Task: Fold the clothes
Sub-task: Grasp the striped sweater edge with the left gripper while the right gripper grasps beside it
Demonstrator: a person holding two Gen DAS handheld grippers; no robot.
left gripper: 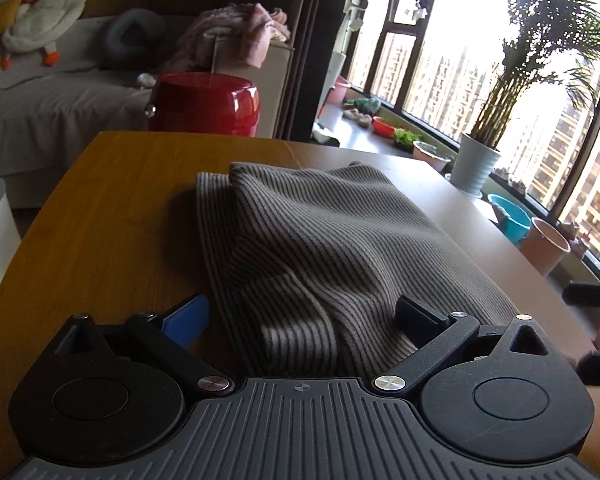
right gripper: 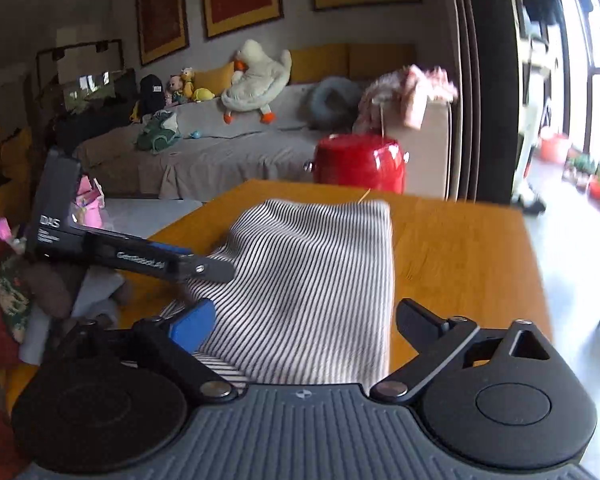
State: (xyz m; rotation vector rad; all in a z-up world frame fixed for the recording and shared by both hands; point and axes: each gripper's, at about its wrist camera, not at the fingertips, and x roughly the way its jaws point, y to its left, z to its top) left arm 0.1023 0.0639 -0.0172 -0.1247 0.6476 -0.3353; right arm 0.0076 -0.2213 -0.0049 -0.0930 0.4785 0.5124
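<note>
A grey-and-black striped garment [left gripper: 320, 240] lies folded on the wooden table [left gripper: 112, 216]; it also shows in the right wrist view [right gripper: 312, 276]. My left gripper [left gripper: 300, 316] is open, its jaws wide apart around the near end of the garment. My right gripper [right gripper: 304, 320] is open too, its jaws spread around the garment's near edge. The left gripper [right gripper: 216, 270] shows in the right wrist view, low over the cloth's left side. Part of the right gripper [left gripper: 592, 296] shows at the right edge of the left wrist view.
A red round stool [left gripper: 204, 104] stands past the table's far edge, with a grey sofa [right gripper: 220, 152] behind. Plant pots and buckets [left gripper: 508, 220] line the window on the right. The table's far edge [right gripper: 440, 200] is close behind the garment.
</note>
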